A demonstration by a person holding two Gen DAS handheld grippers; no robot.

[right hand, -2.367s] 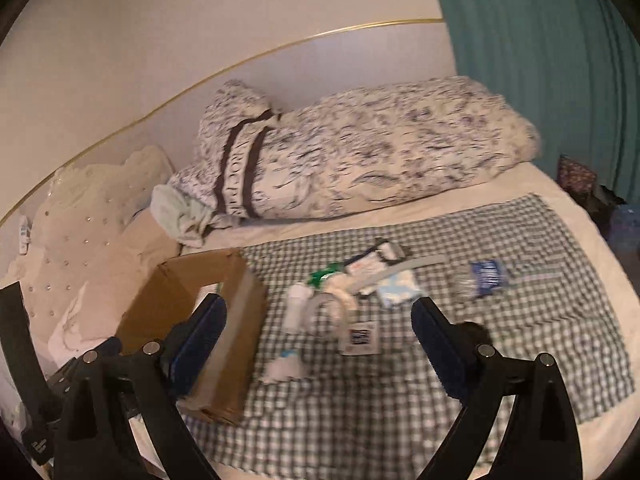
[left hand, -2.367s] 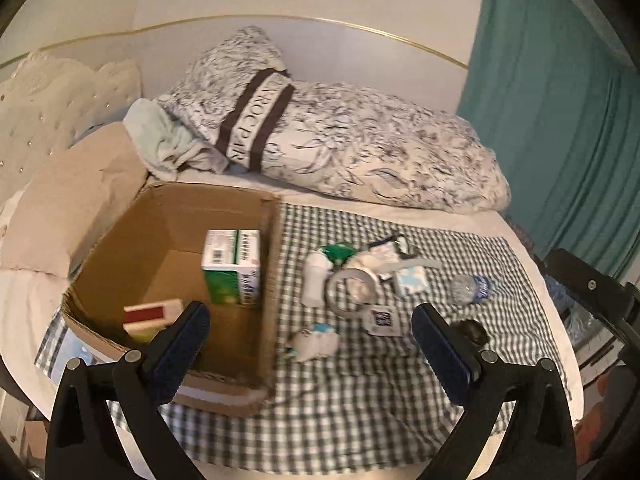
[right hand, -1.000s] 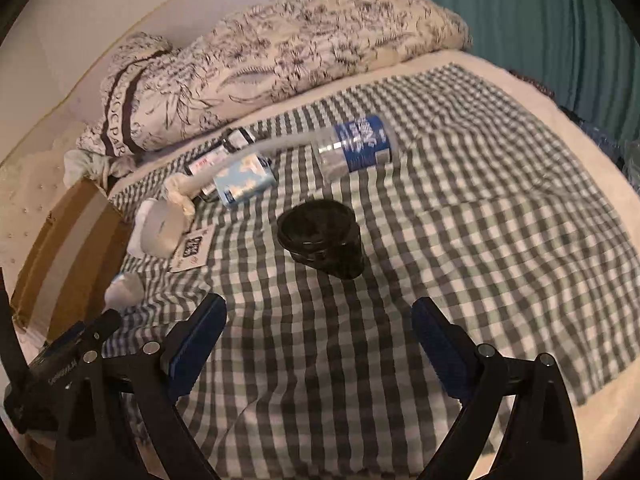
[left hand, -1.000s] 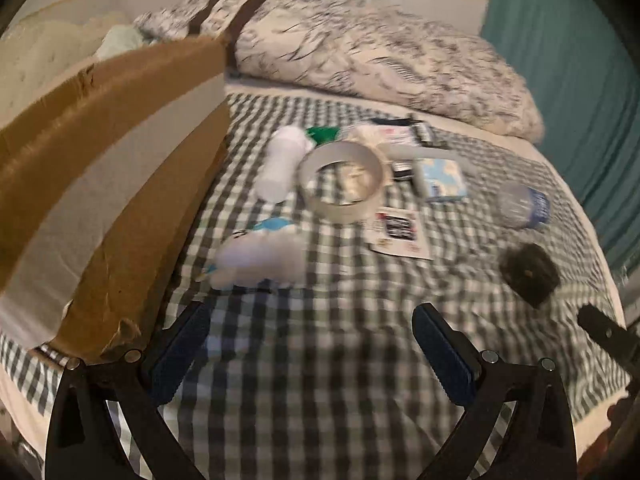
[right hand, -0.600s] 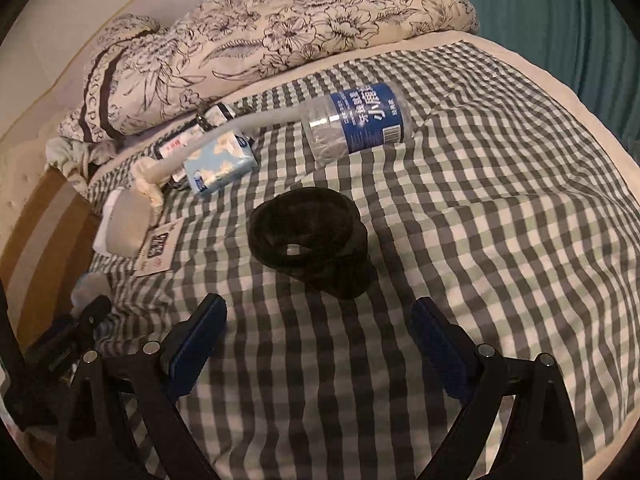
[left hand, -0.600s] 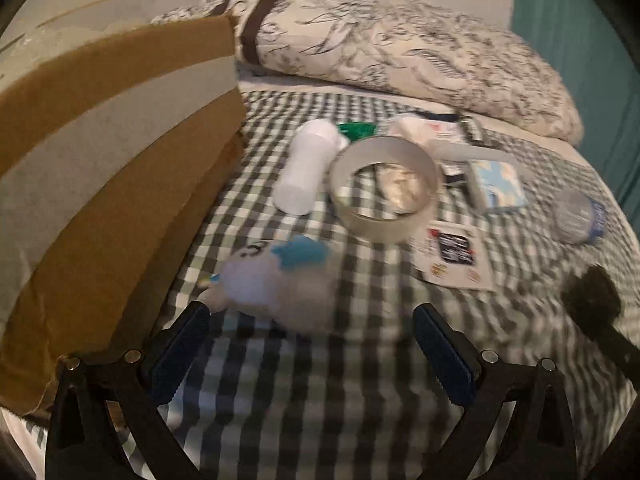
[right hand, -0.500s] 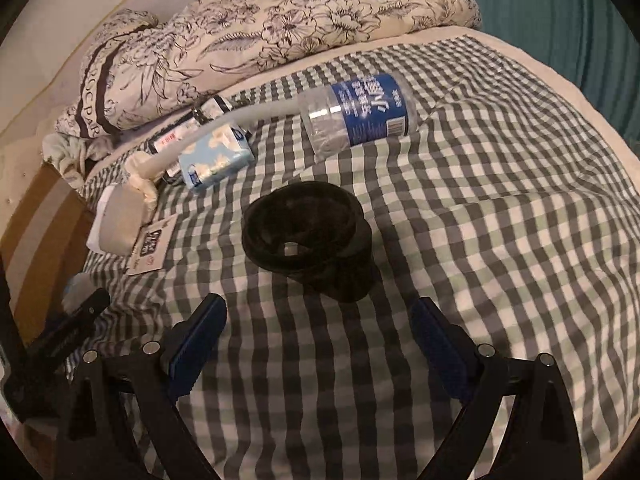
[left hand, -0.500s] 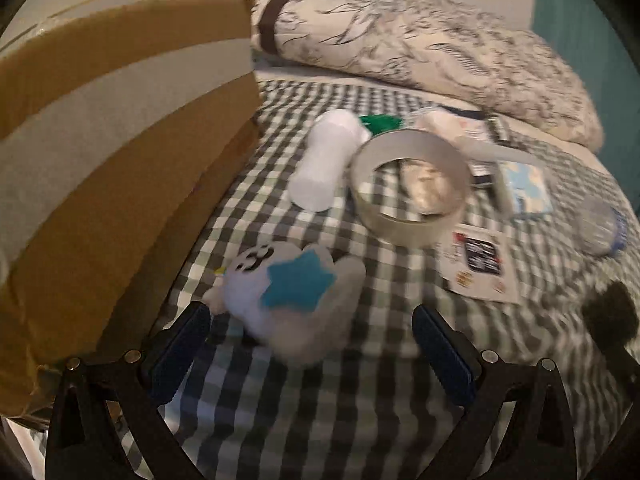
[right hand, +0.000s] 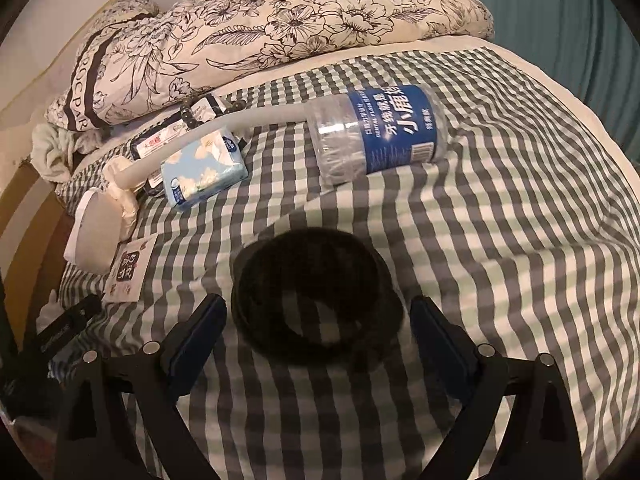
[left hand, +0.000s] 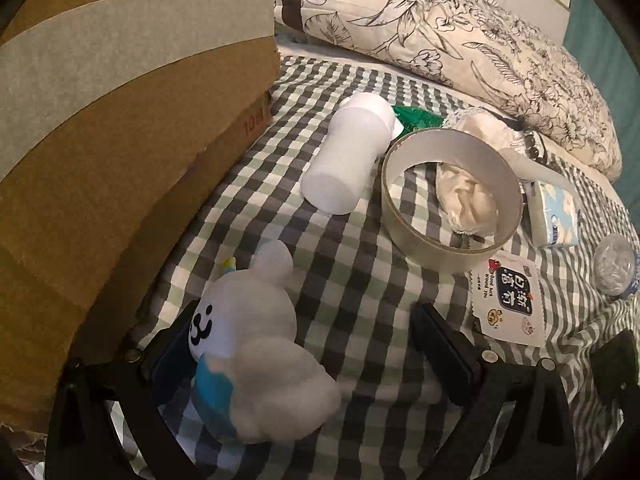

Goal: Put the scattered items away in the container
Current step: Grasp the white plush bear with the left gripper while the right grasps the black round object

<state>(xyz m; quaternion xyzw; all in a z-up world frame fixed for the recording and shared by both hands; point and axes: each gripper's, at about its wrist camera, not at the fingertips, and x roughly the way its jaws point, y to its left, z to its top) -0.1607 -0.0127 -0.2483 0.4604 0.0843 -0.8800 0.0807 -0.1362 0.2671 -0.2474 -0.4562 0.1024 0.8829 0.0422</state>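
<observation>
We hold our left gripper (left hand: 308, 340) low with its jaws spread wide, both blue-padded fingers (left hand: 444, 344) angled forward and slightly inward. Our right gripper (right hand: 316, 334) sits low too, jaws equally wide apart, its padded fingers (right hand: 196, 336) pointing ahead.

Both grippers have dropped close to the bed: the left gripper (left hand: 304, 344) now straddles the plush (left hand: 256, 344) (jaws wide), the right gripper (right hand: 316, 332) flanks the black ring (right hand: 312, 300).

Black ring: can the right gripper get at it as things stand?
Probably yes. The right gripper is open, its fingers either side of the black ring, which lies flat on the checked cloth with nothing between.
</observation>
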